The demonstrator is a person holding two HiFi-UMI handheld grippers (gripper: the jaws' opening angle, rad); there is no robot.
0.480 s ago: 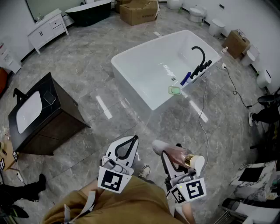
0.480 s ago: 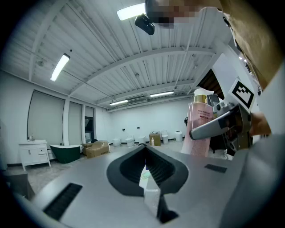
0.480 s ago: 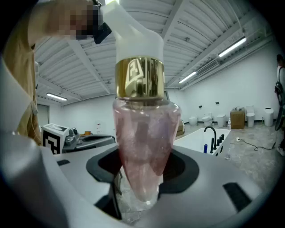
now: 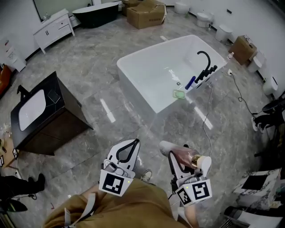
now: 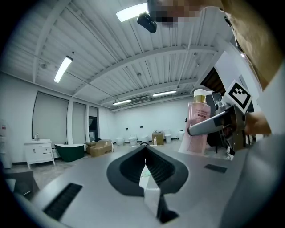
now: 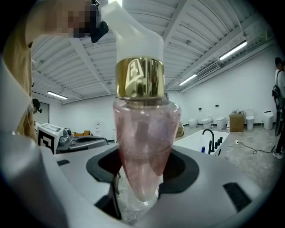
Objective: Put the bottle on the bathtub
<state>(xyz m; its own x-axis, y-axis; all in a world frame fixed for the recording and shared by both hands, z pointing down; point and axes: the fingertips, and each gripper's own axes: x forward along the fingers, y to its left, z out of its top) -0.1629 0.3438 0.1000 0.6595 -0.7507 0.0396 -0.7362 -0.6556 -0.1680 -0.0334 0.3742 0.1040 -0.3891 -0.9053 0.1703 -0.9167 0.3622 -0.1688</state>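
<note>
A pink bottle [image 4: 183, 156] with a gold collar and white pump top is held in my right gripper [image 4: 174, 161], whose jaws are shut on its body; the right gripper view shows the bottle [image 6: 143, 147] filling the middle, pump end up. My left gripper [image 4: 128, 149] hangs beside it, jaws closed together with nothing between them [image 5: 146, 165]. The white bathtub [image 4: 147, 67] stands ahead on the marble floor, with a black faucet [image 4: 204, 60], a blue item [image 4: 190, 82] and a green soap dish [image 4: 178, 94] on its right rim. In the left gripper view the bottle [image 5: 198, 127] shows at right.
A dark vanity with a white basin [image 4: 40, 113] stands at left. A cable [image 4: 209, 120] runs over the floor right of the tub. Cardboard boxes [image 4: 144, 12], a dark tub [image 4: 95, 12], a white cabinet [image 4: 55, 27] and toilets [image 4: 222, 31] line the far walls.
The view has shifted slightly, the tub and the vanity drawing a little nearer and lower in frame. Both grippers keep their poses, the right still holding the bottle.
</note>
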